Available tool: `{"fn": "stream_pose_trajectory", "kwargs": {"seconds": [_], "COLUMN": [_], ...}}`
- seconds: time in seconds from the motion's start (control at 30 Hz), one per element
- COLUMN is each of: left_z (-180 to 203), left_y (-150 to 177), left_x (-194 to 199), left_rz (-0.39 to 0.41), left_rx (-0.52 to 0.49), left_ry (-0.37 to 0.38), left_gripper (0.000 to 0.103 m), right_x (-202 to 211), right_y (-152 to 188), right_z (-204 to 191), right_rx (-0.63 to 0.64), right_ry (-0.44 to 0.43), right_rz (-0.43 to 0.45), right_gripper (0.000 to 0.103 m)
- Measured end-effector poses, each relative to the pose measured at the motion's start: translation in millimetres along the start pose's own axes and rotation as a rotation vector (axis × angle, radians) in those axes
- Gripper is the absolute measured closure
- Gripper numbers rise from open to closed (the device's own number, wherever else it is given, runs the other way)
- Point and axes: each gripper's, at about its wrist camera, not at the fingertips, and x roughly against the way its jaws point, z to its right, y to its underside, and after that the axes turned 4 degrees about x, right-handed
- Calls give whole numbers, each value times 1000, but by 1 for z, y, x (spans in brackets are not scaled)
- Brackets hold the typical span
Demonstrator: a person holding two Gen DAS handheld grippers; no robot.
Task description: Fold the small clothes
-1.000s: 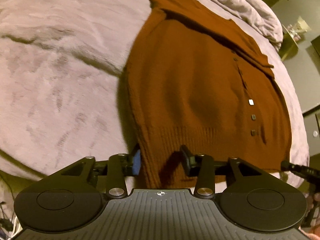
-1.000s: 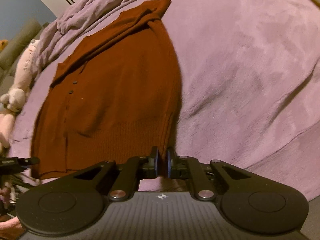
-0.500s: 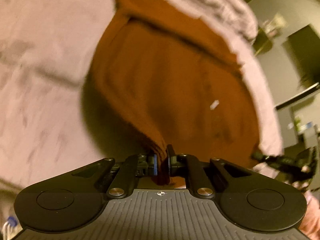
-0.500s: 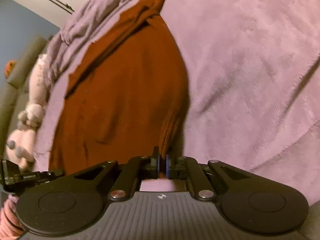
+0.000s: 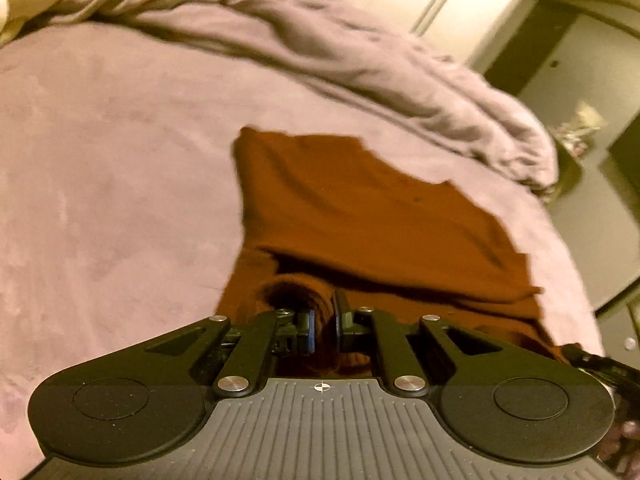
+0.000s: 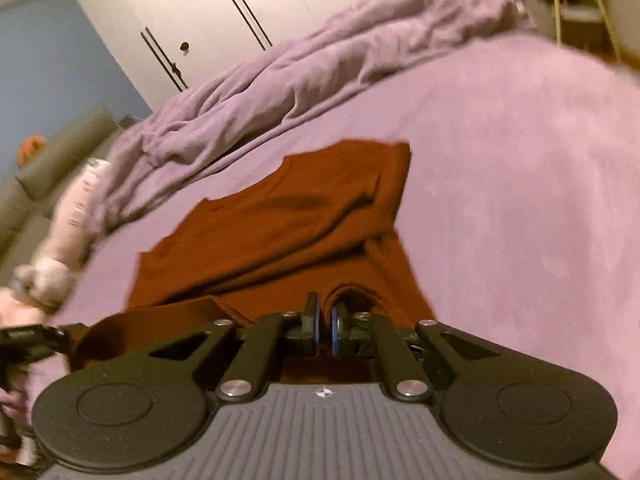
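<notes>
A rust-brown knitted cardigan (image 5: pixel 360 208) lies on a lilac bed cover (image 5: pixel 100 160); it also shows in the right wrist view (image 6: pixel 288 224). My left gripper (image 5: pixel 323 322) is shut on the ribbed hem at its left corner, lifted and carried over the body. My right gripper (image 6: pixel 325 325) is shut on the hem at the right corner, held the same way. The lower part of the cardigan is doubled over towards the collar. The left gripper's tip (image 6: pixel 28 338) shows at the left edge of the right wrist view.
A bunched lilac duvet (image 5: pixel 360 52) lies along the far side of the bed. A pink soft toy (image 6: pixel 64 248) sits at the bed's left side. White wardrobe doors (image 6: pixel 224 20) stand behind. Furniture and a dark doorway (image 5: pixel 576 60) are at the right.
The left gripper closed on the hem. Both grippers lifted the hem and carried it forward over the cardigan, so the buttons are now covered.
</notes>
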Motion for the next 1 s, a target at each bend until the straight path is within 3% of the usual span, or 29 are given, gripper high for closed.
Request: {"fn": "stream_pose_trajectory", "kwargs": {"seconds": [0.13, 0.17, 0.23, 0.3, 0.37, 0.43, 0.5, 0.63, 0.77, 0.9, 1.0], "left_z": [-6, -8, -18, -30, -44, -44, -37, -26, -22, -11, -4], "left_y": [3, 4, 2, 0, -4, -4, 1, 2, 0, 5, 9], "left_x": [-3, 0, 11, 21, 20, 13, 5, -9, -22, -22, -25], "left_rz": [0, 17, 74, 102, 76, 22, -1, -34, -49, -43, -58], "left_rx": [-28, -38, -63, -52, -19, -51, -107, -178, -168, -218, -255], "left_ry": [-13, -14, -44, -58, -36, -18, -22, 42, 49, 35, 17], "left_gripper": [84, 81, 67, 63, 60, 42, 39, 35, 40, 67, 85], "right_x": [-4, 2, 12, 17, 16, 11, 4, -7, -21, -32, -34], "right_y": [-5, -4, -2, 1, 6, 11, 15, 13, 5, 4, 4], "right_z": [-3, 0, 3, 6, 9, 12, 11, 4, 1, -5, -3], "right_rx": [65, 70, 107, 169, 212, 223, 244, 292, 310, 346, 331], "right_ry": [33, 26, 56, 111, 121, 108, 102, 98, 85, 69, 49], "right_rz": [4, 23, 69, 74, 46, 7, -19, -26, -52, -90, -103], "right_gripper": [95, 92, 76, 74, 73, 73, 73, 73, 73, 74, 88]}}
